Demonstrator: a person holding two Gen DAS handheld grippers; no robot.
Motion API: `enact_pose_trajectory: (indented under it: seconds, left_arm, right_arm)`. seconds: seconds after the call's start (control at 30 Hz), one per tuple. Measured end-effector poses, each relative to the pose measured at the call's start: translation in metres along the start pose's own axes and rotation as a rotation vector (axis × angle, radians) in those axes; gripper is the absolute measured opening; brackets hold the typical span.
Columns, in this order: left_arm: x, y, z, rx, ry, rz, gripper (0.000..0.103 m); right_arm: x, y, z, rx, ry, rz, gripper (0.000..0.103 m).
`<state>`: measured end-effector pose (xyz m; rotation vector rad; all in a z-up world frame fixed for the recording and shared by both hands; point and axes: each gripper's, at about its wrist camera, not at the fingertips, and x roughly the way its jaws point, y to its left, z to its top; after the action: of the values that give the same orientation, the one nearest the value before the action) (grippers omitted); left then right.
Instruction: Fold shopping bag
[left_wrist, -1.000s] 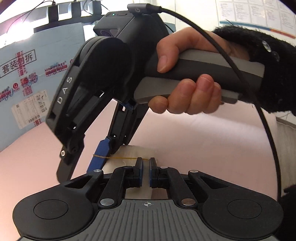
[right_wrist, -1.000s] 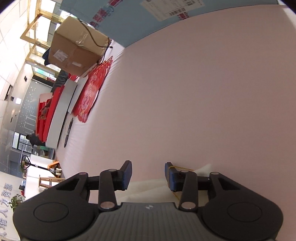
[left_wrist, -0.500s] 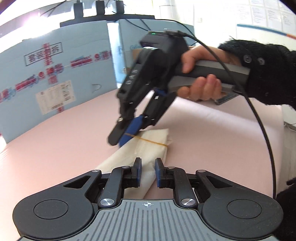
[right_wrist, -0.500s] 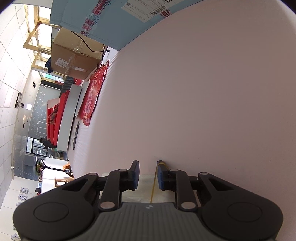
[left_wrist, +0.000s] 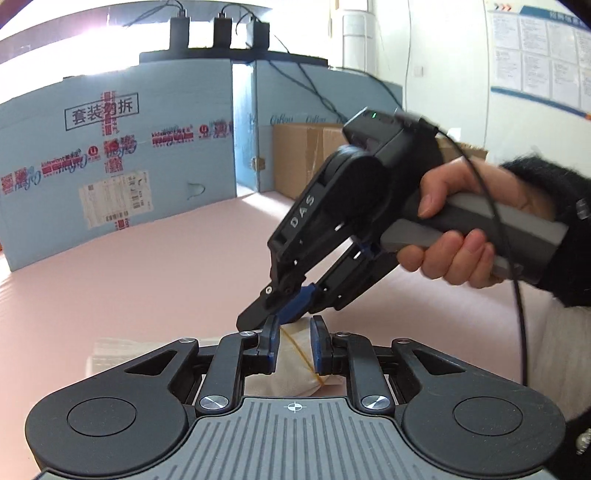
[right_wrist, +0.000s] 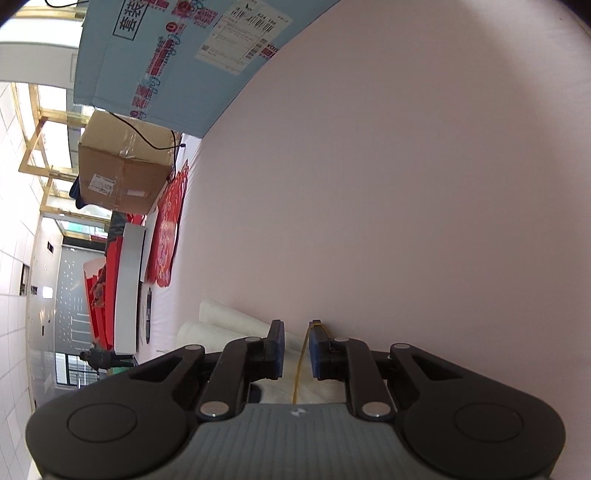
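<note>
The white shopping bag (left_wrist: 107, 354) lies rolled into a bundle on the pink table, with a yellow rubber band (left_wrist: 295, 350) across it. My left gripper (left_wrist: 294, 332) stands over the bundle, jaws narrowly apart, with fabric and band in the gap. No clear pinch shows. My right gripper (left_wrist: 291, 304), held by a hand (left_wrist: 458, 236), points down at the bundle just beyond the left fingertips. In the right wrist view the bag (right_wrist: 229, 321) shows as two rolls. The rubber band (right_wrist: 301, 362) hooks over one fingertip of the right gripper (right_wrist: 295, 332) and runs down between its slightly parted jaws.
Blue cardboard boxes (left_wrist: 110, 155) wall off the back of the pink table (left_wrist: 166, 266), and a brown carton (left_wrist: 303, 158) stands behind them. Red paper decorations (right_wrist: 170, 229) and another brown box (right_wrist: 122, 173) lie beyond the table's far side. A cable (left_wrist: 517, 314) hangs from the right gripper.
The right gripper's jaws have narrowed from wide apart to a small gap, and it has drawn back from the left camera. The left jaws have parted a little. Both wrists have rolled.
</note>
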<state>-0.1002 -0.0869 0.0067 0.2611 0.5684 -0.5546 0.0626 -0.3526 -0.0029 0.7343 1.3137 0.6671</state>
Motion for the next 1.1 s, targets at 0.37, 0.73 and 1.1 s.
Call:
enact_pose_trajectory:
  seconds: [0.37,0.73,1.1]
  left_arm:
    - [0.002,0.0,-0.01,-0.034,-0.022,0.025,0.017]
    - [-0.001,0.006,-0.017,-0.029,-0.036,0.039,0.02]
    - [-0.008,-0.019,-0.015,0.046,-0.027,0.109,0.031]
  right_arm:
    - [0.037,0.094,0.007,-0.385,0.245,-0.239,0.071]
    - [-0.027,0.081,-0.01,-0.43,0.045,-0.198,0.077]
    - [-0.02,0.015,-0.077,-0.467,-0.263,-0.126,0.022]
